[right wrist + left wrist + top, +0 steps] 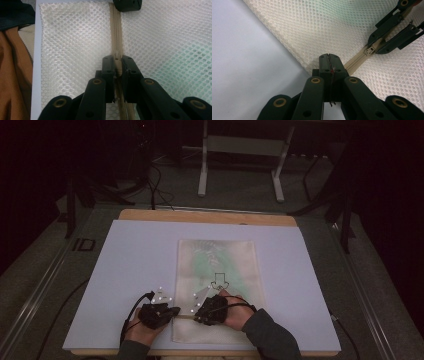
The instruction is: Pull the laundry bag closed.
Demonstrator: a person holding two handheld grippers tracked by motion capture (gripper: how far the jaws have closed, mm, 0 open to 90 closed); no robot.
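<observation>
A pale sheet [125, 285] covers the desk [210, 216], whose wooden edge shows along the far side. On the sheet lies a cream mesh bag [220, 262], flat, with its near end close to the person's side of the desk; something green shows through the mesh. A beige zipper [115, 30] runs across the bag near that end. Both hands rest at the near end of the bag, close together. The left tongs [329, 61] sit at the bag's edge, jaws pressed together on the end of the zipper tape. The right tongs [117, 62] sit just beside them, farther along the zipper, jaws closed narrowly on the small zipper slider [116, 55], which pokes out between their tips.
</observation>
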